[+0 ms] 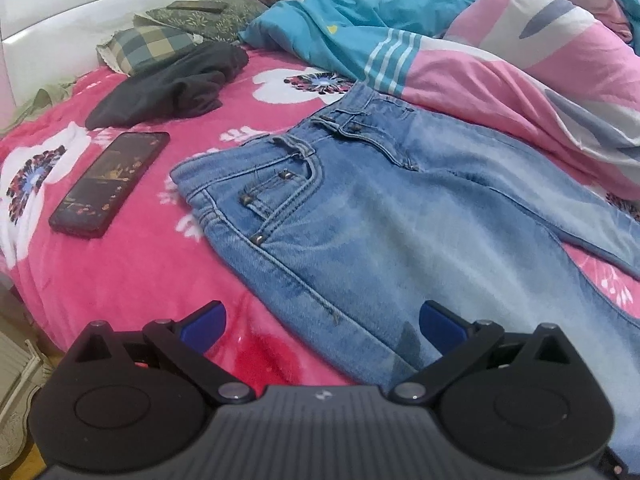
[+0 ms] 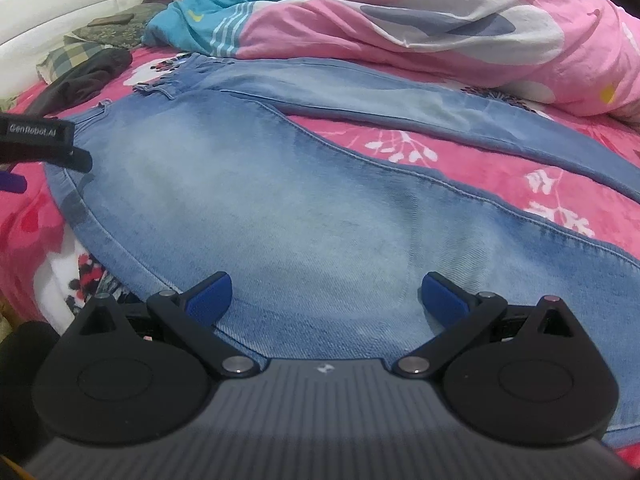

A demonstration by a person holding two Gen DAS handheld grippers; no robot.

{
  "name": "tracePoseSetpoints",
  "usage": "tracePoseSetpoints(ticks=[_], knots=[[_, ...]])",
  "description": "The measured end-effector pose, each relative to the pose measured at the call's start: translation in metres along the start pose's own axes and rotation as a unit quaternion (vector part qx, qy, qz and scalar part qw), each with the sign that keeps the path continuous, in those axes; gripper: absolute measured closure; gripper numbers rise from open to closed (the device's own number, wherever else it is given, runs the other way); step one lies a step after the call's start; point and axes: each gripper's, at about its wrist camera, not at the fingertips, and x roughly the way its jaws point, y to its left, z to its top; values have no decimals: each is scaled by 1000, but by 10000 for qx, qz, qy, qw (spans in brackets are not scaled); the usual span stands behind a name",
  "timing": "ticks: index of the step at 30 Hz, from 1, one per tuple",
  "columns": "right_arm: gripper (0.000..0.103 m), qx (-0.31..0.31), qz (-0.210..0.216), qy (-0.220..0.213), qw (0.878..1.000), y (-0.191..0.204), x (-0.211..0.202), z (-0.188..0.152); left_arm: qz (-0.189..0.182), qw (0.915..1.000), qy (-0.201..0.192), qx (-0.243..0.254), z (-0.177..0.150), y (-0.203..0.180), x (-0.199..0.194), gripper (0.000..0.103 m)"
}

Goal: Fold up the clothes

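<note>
Light blue jeans [image 1: 400,216] lie spread flat on a pink flowered blanket [image 1: 132,256], waistband toward the pillows and the two legs parted. My left gripper [image 1: 322,326] hovers open over the near outer seam, close to the hip, with nothing between its blue pads [image 1: 206,326]. The right wrist view shows the same jeans [image 2: 280,208] lengthwise. My right gripper [image 2: 328,298] is open above the near thigh, empty. The left gripper's black body [image 2: 40,142] pokes in at that view's left edge.
A dark phone [image 1: 110,184] lies on the blanket left of the jeans. Beyond it sits a crumpled black garment [image 1: 172,88], then pillows [image 1: 160,40] and a white headboard [image 1: 60,12]. A pink and blue duvet [image 1: 500,52] is heaped right behind the jeans.
</note>
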Motion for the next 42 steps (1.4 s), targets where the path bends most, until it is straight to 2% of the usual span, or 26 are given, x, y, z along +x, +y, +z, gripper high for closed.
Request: tracePoseSetpoints(ticks=[10,31,42], knots=[[1,-228,241,-24,9994,-3,-6,-2,-5,10000,53,30,-1,-7,4,0],[1,-243,279,42,9993,-4,-7,0,-41,9995,264,-155,-8,-2,11,0],[1,-361,220,-372,9984,-12,-24,14,-130,9997,177,-146,-4,-7,4,0]])
